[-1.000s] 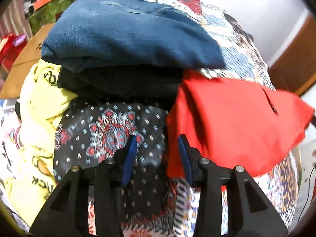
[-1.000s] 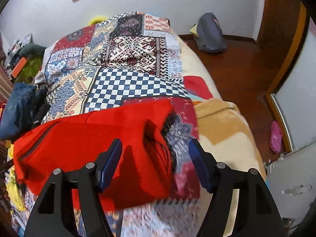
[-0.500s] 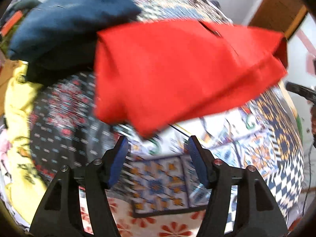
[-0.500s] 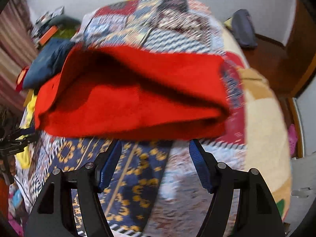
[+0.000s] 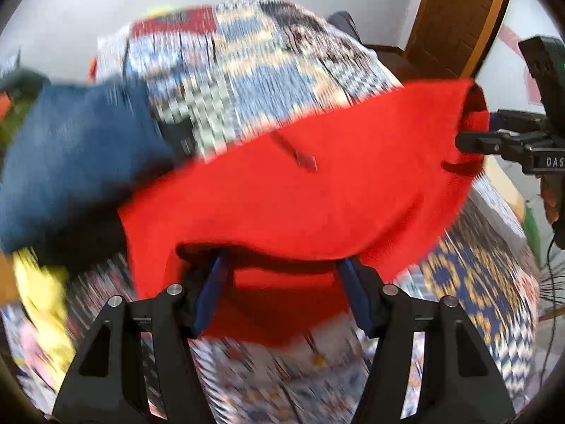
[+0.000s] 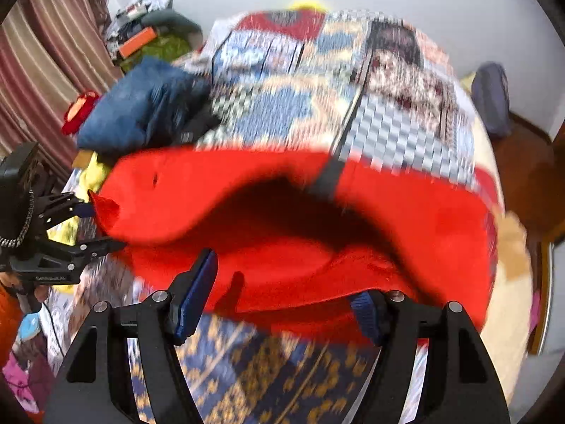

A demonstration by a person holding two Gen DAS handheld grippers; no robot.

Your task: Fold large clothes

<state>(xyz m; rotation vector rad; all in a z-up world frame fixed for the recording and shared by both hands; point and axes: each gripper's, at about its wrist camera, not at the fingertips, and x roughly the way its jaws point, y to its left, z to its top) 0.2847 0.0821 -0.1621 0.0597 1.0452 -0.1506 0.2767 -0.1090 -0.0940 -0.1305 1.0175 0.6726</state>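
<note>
A large garment (image 5: 317, 190) lay spread across the near part of the bed (image 5: 247, 70), over its patterned cover. Toward the bed's left edge sat a pile of folded clothes (image 5: 70, 148), seemingly stacked, though blur hid the layers. The left gripper (image 5: 282, 293) and right gripper (image 6: 282, 300) flanked the garment's opposite ends, cloth between their fingers.

The red garment (image 5: 317, 194) is a soft, matt cloth with a slightly fuzzy, fleece-like face. The bedspread (image 6: 282, 106) under it is woven or printed patchwork cloth, matt. The blue garment (image 5: 70, 148) at the left looks like heavy denim-like cloth, dull and coarse. The left gripper (image 5: 282, 293) and right gripper (image 6: 279, 300) are matt black plastic with bright metal screw heads and blue rubbery pads (image 6: 196, 296). The door frame (image 5: 455, 17) is glossy brown wood; the curtain (image 6: 46, 53) is striped cloth.
</note>
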